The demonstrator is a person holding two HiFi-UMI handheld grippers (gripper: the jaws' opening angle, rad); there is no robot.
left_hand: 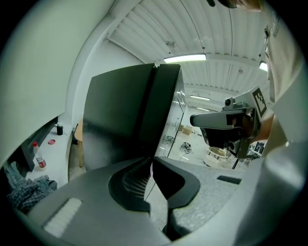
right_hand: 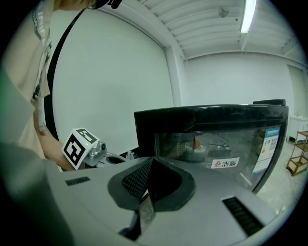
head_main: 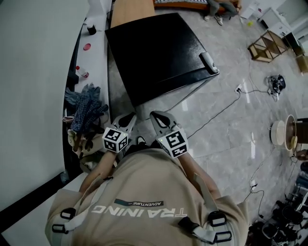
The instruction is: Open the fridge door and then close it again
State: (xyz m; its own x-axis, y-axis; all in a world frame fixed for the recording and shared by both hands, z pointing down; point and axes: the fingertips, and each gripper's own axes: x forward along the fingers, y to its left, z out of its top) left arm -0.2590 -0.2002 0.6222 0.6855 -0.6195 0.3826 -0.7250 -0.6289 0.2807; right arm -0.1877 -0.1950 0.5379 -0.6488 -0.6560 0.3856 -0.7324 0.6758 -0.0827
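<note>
Step 1, approach: the fridge (head_main: 154, 53) stands on the floor ahead, door apparently shut. Left gripper (head_main: 127, 117) and right gripper (head_main: 157, 116) jaws are pressed together, empty. Next: spread 1 gripper, reach the door.

A test lab or workshop hall, not a home; the pale polished floor (head_main: 226, 129) spreads wide, loose cables (head_main: 219, 113) trailing over it from three to five o'clock; a black fridge (head_main: 154, 53) stands alone at twelve; a bare wooden rack (head_main: 266, 45) at two; heaped dark gear (head_main: 284, 216) at four; a white counter (head_main: 97, 57) at ten holds a bottle (head_main: 82, 72) and rags (head_main: 86, 108); tube lights (right_hand: 249, 14) on a ribbed ceiling (left_hand: 144, 33).
</note>
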